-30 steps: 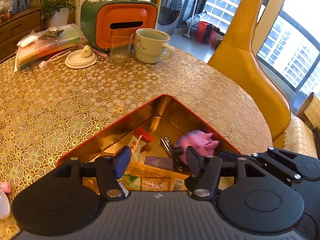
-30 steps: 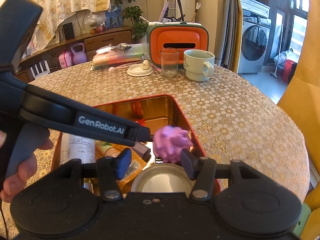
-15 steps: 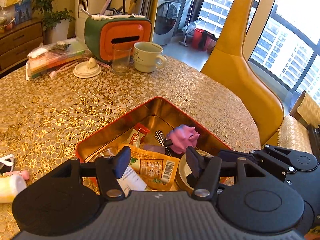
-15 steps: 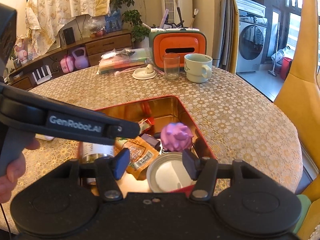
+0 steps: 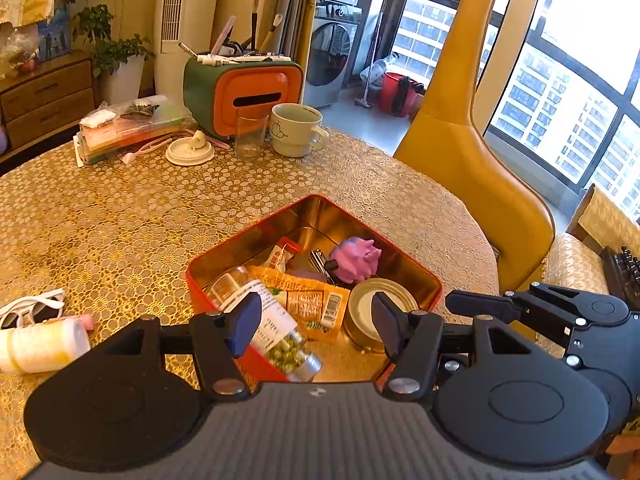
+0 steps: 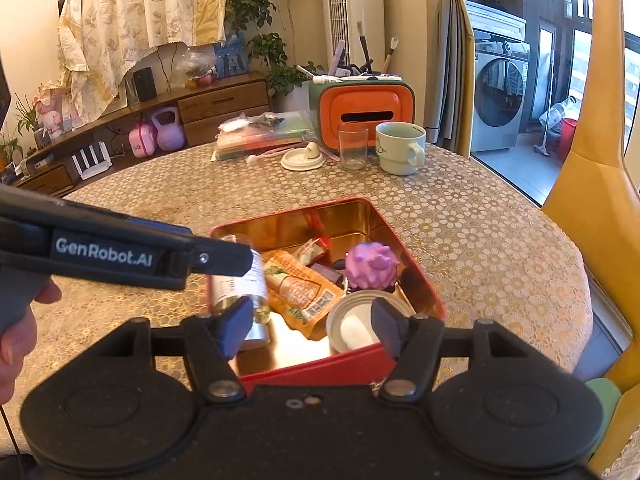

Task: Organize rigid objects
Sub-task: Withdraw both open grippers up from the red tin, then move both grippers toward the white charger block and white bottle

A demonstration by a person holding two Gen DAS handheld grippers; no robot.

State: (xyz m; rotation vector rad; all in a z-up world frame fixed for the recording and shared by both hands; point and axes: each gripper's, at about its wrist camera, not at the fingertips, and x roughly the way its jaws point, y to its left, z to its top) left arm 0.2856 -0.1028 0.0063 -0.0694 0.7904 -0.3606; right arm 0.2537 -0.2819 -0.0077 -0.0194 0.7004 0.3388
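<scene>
- Right gripper stood above the red tin's near edge; its jaws had just been opening, with nothing gripped.
- Left gripper hung released, empty.
- The pink spiky toy lay inside the tin, beside a round can.
- Only the left view showed white sunglasses and a pale bottle on the table.
- Only the right view showed a hand.

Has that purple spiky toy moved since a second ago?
Yes. The purple spiky toy was between the right gripper fingertips; its jaws have just been opening, empty, and the toy now lies in the red tin, against its right wall.
</scene>
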